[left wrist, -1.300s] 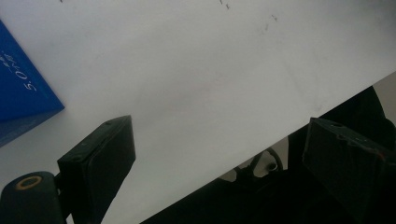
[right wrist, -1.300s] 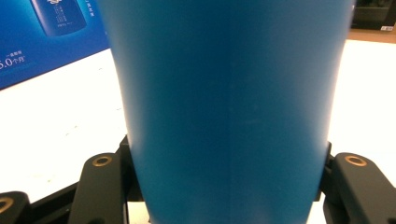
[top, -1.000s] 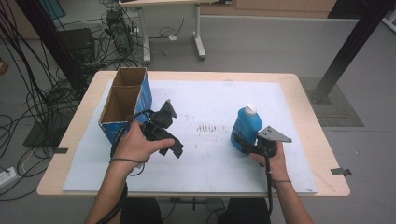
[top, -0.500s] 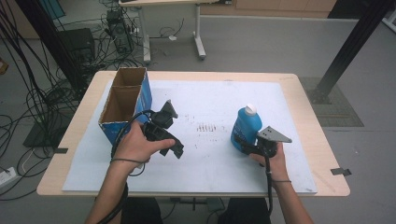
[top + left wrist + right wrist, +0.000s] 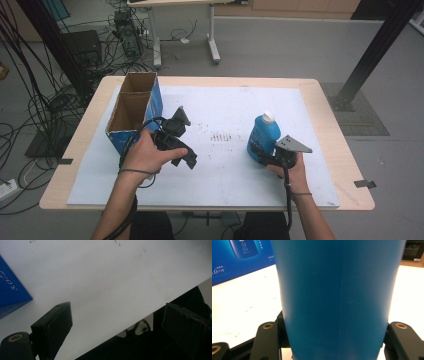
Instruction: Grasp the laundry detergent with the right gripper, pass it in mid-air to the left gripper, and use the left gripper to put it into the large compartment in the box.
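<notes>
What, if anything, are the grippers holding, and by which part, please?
The right gripper grips the blue bottle by its lower body; the left gripper holds nothing.

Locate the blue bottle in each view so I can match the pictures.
High view: blue bottle stands upright right of centre on the white sheet, clamped by the right hand-held gripper.
Left gripper view: not in it.
Right gripper view: its body is close up between the jaws.
Shared landmark: the blue cardboard box.

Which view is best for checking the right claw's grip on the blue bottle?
Right gripper view: the blue bottle sits between both jaws, pressed at its sides. High view shows the bottle upright with its white cap. Left gripper view shows bare sheet.
</notes>
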